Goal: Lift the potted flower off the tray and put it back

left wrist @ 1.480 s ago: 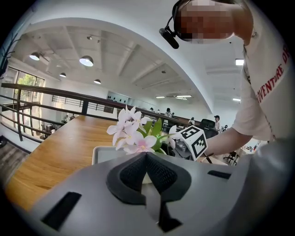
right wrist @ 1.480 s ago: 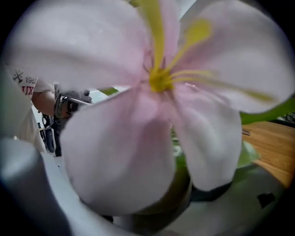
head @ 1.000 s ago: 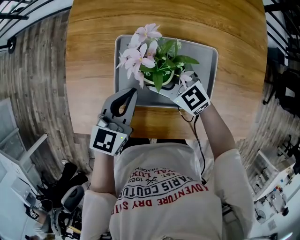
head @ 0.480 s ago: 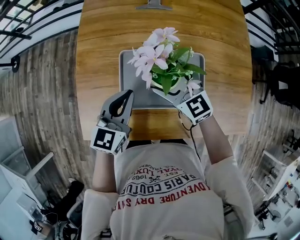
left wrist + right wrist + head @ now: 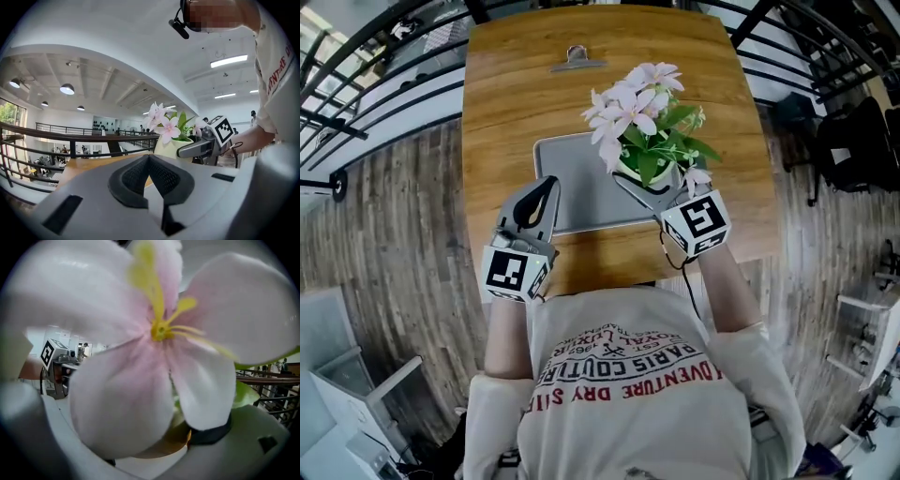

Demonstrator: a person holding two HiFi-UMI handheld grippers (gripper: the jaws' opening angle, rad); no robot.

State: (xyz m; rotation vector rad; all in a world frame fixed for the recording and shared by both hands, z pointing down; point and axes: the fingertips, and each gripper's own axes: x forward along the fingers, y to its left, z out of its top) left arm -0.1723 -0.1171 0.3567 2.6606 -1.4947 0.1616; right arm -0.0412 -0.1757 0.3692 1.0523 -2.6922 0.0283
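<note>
Pink-and-white blossoms over green leaves – that's the potted flower, seen over the 3 o'clock end of the grey tray on the wooden worktop. Its pale pot is clamped by the right tongs, which reach in from 6 o'clock. In the right gripper view nearly everything is filled by one big petal, with the pot rim pinched between a black pad and the other jaw. Whether the pot's base is touching the tray can't be made out. The left tongs are pressed together with nothing held – they're parked at the tray's 7 o'clock corner, tips pointing toward 12. In the left gripper view the flower is seen beyond the tips, at about 1 o'clock. A metal clip is seen at the worktop's 12 o'clock edge.
</note>
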